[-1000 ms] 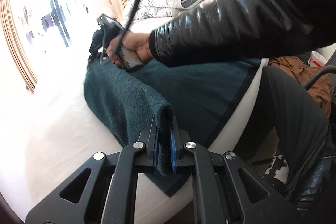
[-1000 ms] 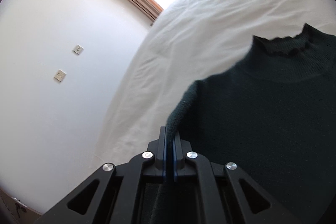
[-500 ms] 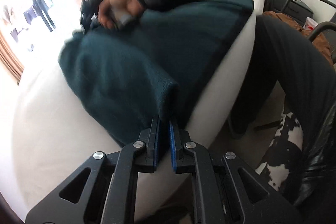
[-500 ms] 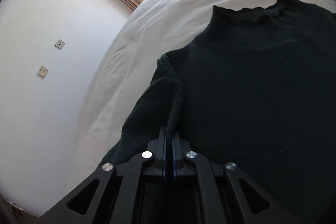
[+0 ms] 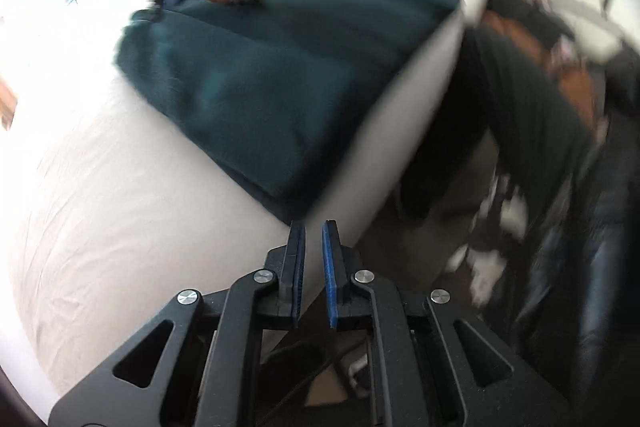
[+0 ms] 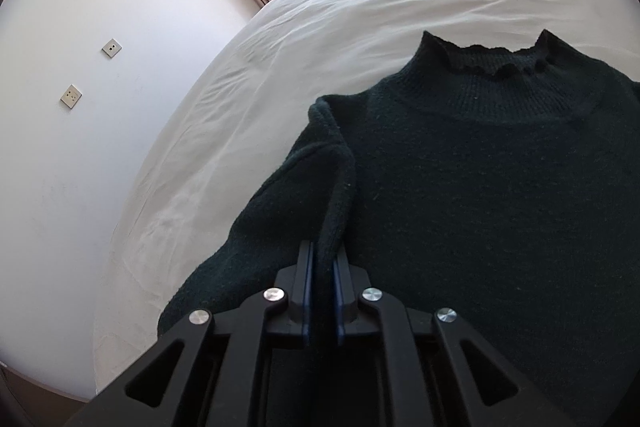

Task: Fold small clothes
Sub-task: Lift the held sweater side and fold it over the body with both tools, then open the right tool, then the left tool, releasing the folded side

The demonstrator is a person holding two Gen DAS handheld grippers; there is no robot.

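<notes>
**Friend:** What are you doing with the clothes?

**Me:** I am laying one side fold flat. My right tool (image 6: 322,251) is letting go: its jaws are opening, with a ridge of the dark green sweater (image 6: 480,207) between them, apparently the sleeve edge. The sweater spreads ahead of that tool and to its right, neck farthest away, flat on the white bed (image 6: 340,7). My left tool (image 5: 313,227) is clenched to a narrow slit with nothing in it. The sweater's near corner lies just beyond its tips, at the bed's edge.

**Friend:** And next?

**Me:** I think both tools must come clear of the cloth, then take new grips for the next fold.

**Friend:** How many things?

**Me:** One sweater, one bed, two tools.
</notes>
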